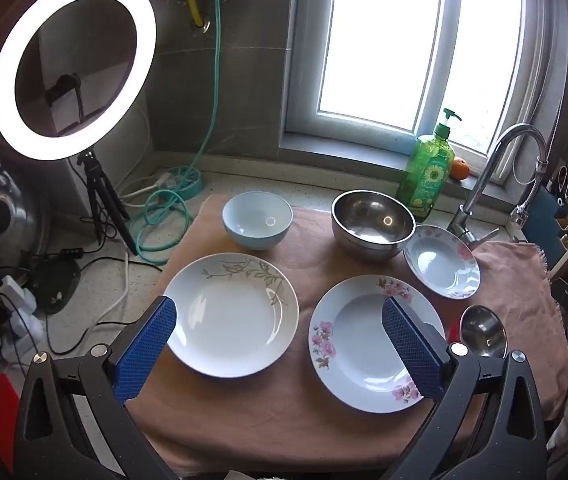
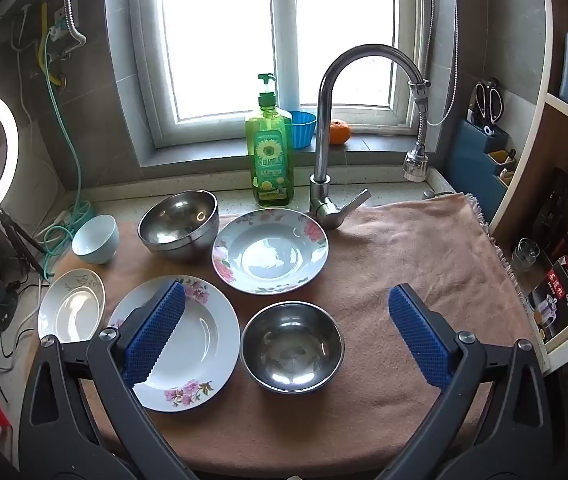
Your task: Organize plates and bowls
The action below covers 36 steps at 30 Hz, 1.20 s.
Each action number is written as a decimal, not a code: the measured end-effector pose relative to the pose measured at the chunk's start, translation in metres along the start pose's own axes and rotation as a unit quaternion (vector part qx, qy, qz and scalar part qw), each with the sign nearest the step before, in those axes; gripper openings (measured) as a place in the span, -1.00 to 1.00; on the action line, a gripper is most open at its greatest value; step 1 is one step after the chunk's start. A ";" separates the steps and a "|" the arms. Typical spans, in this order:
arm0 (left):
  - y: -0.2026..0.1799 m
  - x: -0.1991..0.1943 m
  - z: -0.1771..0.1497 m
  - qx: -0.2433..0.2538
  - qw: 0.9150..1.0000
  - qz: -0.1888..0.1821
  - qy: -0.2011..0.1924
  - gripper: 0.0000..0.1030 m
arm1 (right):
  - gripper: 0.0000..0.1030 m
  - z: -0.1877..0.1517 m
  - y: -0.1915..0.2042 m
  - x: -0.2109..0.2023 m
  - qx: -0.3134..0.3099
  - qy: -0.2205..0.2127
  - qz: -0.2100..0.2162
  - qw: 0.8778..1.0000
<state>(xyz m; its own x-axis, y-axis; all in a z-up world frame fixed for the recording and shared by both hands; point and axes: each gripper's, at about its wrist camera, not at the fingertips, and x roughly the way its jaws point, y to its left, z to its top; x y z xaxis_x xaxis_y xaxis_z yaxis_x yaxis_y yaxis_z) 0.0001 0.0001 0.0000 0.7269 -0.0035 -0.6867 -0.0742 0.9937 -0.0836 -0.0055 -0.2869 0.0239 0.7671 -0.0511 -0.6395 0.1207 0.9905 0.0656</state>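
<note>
On a pinkish-brown towel [image 1: 316, 264] lie a leaf-pattern plate [image 1: 231, 314] [image 2: 71, 307], a large pink-flower plate [image 1: 364, 344] [image 2: 192, 344], a smaller floral plate [image 1: 441, 261] [image 2: 270, 251], a light-blue bowl [image 1: 257, 219] [image 2: 96, 239], a large steel bowl [image 1: 372, 224] [image 2: 179, 225] and a small steel bowl [image 1: 483, 330] [image 2: 292, 346]. My left gripper [image 1: 280, 320] is open and empty, above the gap between the leaf plate and the large flower plate. My right gripper [image 2: 288, 304] is open and empty, hovering above the small steel bowl.
A faucet [image 2: 332, 120] rises behind the towel, with a green soap bottle [image 2: 269, 152], blue cup [image 2: 303, 128] and orange [image 2: 339, 132] by the window sill. A ring light on a tripod [image 1: 72, 68], cables and a teal hose [image 1: 164, 216] crowd the left counter. Shelves [image 2: 564, 240] stand at right.
</note>
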 end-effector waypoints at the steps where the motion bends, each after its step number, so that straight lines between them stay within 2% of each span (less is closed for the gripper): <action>1: 0.000 0.000 0.000 -0.001 1.000 -0.001 0.001 0.99 | 1.00 0.000 0.000 0.000 -0.001 0.001 -0.001 1.000; 36: -0.006 0.004 0.001 0.001 1.000 -0.017 0.004 0.99 | 1.00 0.003 0.000 0.004 -0.006 0.001 -0.007 1.000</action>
<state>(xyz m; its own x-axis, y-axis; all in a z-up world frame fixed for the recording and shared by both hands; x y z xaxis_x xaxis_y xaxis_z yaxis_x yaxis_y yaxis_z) 0.0041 -0.0056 -0.0013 0.7241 -0.0383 -0.6887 -0.0486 0.9931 -0.1064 -0.0003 -0.2873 0.0234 0.7637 -0.0643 -0.6424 0.1238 0.9911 0.0480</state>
